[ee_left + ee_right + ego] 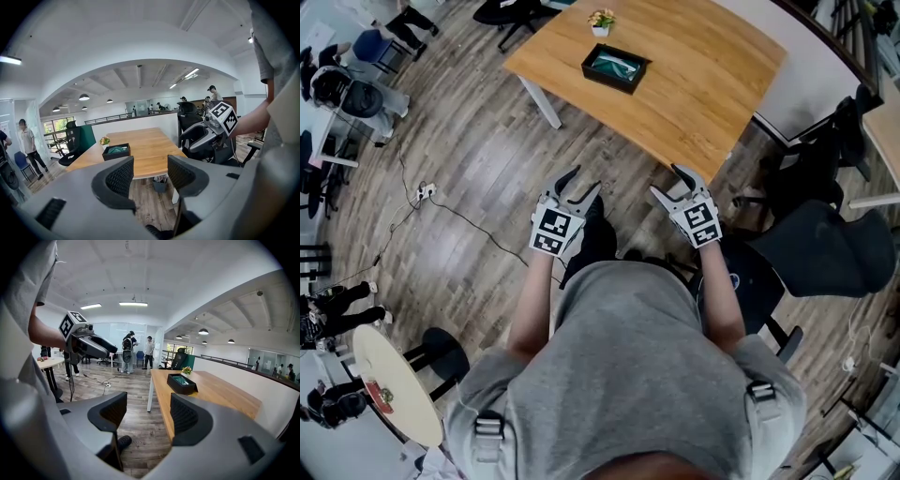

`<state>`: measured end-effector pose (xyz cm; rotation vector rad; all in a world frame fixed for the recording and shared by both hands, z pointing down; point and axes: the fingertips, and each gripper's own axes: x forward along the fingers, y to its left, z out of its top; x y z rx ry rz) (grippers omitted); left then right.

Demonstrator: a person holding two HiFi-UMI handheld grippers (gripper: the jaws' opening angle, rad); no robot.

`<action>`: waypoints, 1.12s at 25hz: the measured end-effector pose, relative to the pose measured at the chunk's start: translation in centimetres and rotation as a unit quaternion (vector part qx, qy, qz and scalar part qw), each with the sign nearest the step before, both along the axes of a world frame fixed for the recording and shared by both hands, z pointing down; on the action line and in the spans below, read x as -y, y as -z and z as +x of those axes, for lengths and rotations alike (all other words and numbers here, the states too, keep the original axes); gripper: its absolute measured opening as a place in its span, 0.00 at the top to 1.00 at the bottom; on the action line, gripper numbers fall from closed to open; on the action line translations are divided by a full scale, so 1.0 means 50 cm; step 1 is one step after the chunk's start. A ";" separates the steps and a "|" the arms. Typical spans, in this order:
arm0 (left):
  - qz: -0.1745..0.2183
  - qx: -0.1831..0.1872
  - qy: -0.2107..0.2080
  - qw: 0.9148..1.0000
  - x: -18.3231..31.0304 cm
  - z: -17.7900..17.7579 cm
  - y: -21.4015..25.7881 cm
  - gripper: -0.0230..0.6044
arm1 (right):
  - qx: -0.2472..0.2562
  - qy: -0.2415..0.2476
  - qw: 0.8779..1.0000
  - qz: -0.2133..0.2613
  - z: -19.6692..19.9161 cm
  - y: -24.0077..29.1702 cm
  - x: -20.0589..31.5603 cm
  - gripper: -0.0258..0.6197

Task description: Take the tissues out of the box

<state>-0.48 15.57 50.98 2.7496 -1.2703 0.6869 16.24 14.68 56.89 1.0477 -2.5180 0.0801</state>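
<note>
A black tissue box [616, 67] with pale green tissues showing in its open top sits on the wooden table [694, 84], far from me. Both grippers hang over the floor, short of the table's near edge. My left gripper [578, 187] is open and holds nothing. My right gripper [668, 182] is open and empty too. The left gripper view has the box [116, 151] beyond my left gripper [150, 176], with the right gripper [208, 133] off to the side. In the right gripper view the box [182, 383] lies past my right gripper [147, 416].
A small potted plant [601, 21] stands just behind the box. Dark office chairs [825, 248] crowd the right side. A round table [394, 384] is at the lower left, and a cable [441, 211] runs over the wood floor. People stand far off [149, 351].
</note>
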 end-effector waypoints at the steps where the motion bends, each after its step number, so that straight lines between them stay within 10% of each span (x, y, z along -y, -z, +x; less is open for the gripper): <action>1: -0.001 -0.001 0.000 1.000 0.009 -0.002 0.000 0.58 | -0.002 -0.001 1.000 0.001 0.000 -0.002 0.008 0.50; 28: -0.033 -0.021 -0.038 0.999 0.320 -0.099 -0.029 0.58 | -0.021 -0.036 0.999 -0.020 -0.101 -0.023 0.281 0.50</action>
